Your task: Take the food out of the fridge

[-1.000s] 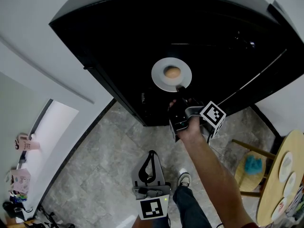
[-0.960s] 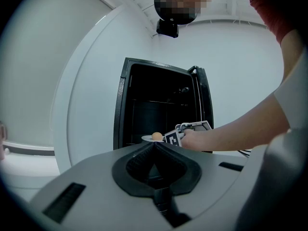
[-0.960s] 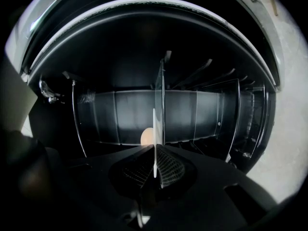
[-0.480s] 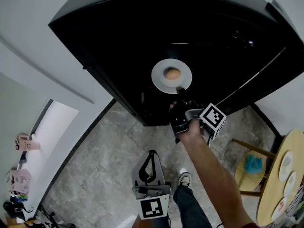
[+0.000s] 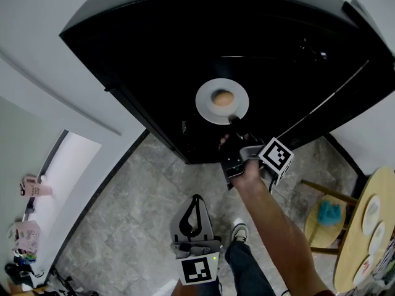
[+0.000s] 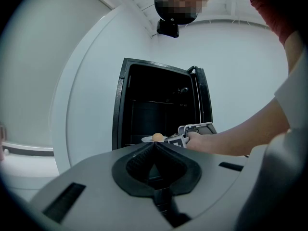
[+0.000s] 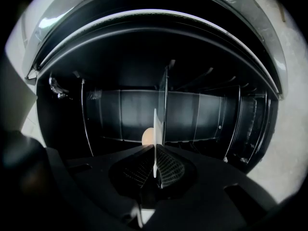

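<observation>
A white plate (image 5: 210,111) with a round tan piece of food (image 5: 223,97) on it hangs in front of the open black fridge (image 5: 154,54). My right gripper (image 5: 233,119) is shut on the plate's near rim. In the right gripper view the plate (image 7: 155,124) shows edge-on between the pads, with the food (image 7: 147,136) just left of it. My left gripper (image 5: 197,201) hangs low by the person's leg, shut and with nothing in it. From the left gripper (image 6: 155,146) view I see the fridge (image 6: 126,105), the food (image 6: 157,137) and the right gripper (image 6: 174,139).
A round wooden table (image 5: 352,251) with several plates stands at the right edge. Beside it is a wooden stool (image 5: 318,230) with a teal cloth (image 5: 328,214). Small items (image 5: 31,187) sit at the far left. The floor is grey tile (image 5: 136,214).
</observation>
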### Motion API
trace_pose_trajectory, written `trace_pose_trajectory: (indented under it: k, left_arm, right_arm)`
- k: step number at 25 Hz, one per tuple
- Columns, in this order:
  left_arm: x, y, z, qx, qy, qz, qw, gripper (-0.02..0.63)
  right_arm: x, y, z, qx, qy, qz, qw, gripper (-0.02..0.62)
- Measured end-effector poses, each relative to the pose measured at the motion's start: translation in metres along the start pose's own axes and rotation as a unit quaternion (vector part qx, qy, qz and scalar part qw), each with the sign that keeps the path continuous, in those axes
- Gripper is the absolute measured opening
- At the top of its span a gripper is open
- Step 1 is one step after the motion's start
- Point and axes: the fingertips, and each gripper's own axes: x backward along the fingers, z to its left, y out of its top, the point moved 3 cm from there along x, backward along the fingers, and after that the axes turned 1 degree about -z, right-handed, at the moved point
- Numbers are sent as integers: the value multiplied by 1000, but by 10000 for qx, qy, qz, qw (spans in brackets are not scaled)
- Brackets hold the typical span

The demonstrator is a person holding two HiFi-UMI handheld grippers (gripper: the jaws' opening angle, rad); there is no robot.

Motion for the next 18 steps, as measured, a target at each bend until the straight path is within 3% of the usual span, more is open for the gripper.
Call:
trace_pose_trajectory:
  k: [18]
  left_arm:
    - [-1, -1, -1, -26, -2, -17, 10000, 14]
  right_arm:
    - [20, -1, 2, -4, 173, 32, 9998, 29]
